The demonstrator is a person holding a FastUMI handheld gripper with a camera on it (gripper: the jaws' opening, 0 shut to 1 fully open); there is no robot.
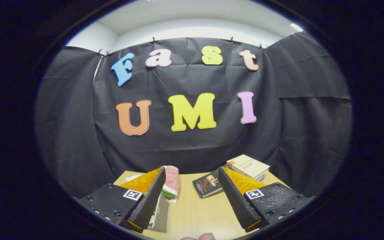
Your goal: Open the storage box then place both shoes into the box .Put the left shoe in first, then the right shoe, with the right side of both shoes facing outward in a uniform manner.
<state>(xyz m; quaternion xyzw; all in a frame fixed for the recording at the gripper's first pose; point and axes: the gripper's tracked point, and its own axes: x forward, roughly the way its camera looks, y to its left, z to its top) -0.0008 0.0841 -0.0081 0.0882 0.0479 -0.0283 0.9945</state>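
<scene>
My gripper (191,170) is held above a light wooden table (198,213), open, with a wide gap and nothing between its fingers. Just beyond the left finger lies a pink, white and green watermelon-patterned shoe (172,182), partly hidden by that finger. A flat grey panel (160,213) shows beside the inner side of the left finger, low over the table; I cannot tell what it belongs to.
A dark book (206,185) lies on the table ahead of the right finger. A stack of tan books (248,165) sits behind it near the table's far edge. Black cloth walls the booth. A person's fingertips (200,237) show nearest to me.
</scene>
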